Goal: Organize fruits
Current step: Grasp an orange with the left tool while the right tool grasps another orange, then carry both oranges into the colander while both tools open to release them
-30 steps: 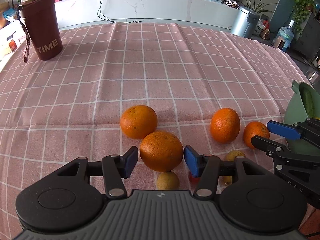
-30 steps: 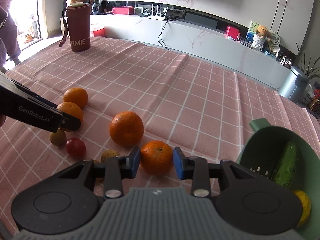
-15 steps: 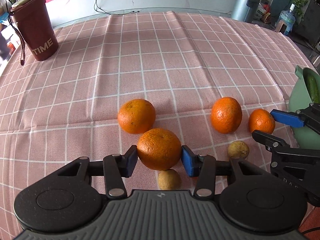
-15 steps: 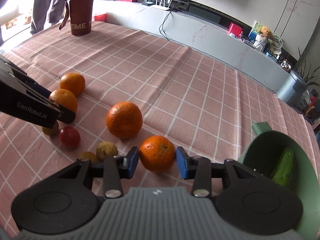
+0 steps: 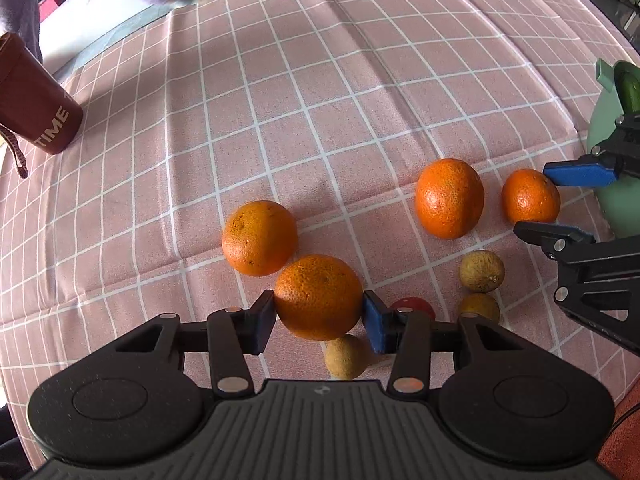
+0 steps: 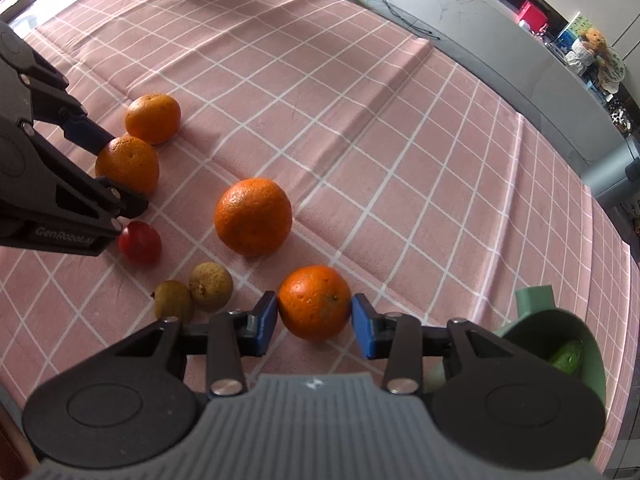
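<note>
left tool (image 5: 319,322): pads pressed on big orange (image 5: 319,297), above table (image 5: 280,100) | right tool (image 6: 315,322): pads flank small orange (image 6: 315,307), contact unclear | risk: round peel slips, fruit rolls from colander (image 6: 560,344)

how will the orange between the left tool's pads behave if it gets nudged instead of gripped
The orange is round and sits on flat cloth, so it would probably roll, likely into the orange behind it, which looks to be touching it. Its dimpled peel should give the left tool decent friction. It looks firm and fairly heavy for its size, so a light squeeze should hold.
</note>
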Tool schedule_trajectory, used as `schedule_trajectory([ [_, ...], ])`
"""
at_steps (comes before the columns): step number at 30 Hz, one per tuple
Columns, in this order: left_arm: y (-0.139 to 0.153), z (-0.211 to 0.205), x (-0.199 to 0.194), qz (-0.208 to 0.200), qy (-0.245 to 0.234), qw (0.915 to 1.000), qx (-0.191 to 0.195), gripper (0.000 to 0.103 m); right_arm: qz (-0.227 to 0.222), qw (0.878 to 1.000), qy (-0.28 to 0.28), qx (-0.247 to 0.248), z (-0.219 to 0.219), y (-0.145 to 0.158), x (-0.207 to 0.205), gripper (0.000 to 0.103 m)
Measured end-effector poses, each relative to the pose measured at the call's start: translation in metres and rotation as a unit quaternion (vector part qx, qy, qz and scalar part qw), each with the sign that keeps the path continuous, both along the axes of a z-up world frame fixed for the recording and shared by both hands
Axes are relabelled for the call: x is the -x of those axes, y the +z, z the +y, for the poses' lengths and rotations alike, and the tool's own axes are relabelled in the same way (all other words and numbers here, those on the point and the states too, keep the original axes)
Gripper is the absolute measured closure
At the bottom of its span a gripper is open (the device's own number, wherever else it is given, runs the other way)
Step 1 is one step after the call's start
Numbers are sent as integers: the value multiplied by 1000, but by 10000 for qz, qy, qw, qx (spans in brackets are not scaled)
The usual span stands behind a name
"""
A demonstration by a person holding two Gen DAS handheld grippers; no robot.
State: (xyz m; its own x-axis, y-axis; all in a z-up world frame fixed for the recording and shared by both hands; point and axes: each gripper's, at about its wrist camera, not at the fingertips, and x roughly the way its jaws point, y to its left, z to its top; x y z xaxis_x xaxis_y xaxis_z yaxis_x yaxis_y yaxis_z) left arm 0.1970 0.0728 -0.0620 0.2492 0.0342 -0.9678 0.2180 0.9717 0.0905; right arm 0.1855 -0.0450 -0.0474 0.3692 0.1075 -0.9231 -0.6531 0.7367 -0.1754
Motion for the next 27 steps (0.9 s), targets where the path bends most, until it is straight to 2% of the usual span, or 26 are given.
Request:
schedule_trajectory([
  [7, 9, -11, -5, 230, -215, 9984, -471, 52, 320, 9987, 201, 346, 11, 5, -13, 67],
  [12, 31, -15, 5, 167, -284, 9978, -567, 52, 321, 9967, 474, 582, 14, 21, -5, 68],
  [18, 57, -27, 27, 163, -532, 9958, -721, 52, 286, 9937, 846, 682, 6, 49, 19, 68],
  [27, 96, -73, 62, -88, -1003, 9907, -910, 52, 13, 9875, 1298, 898, -30, 90, 62, 68],
])
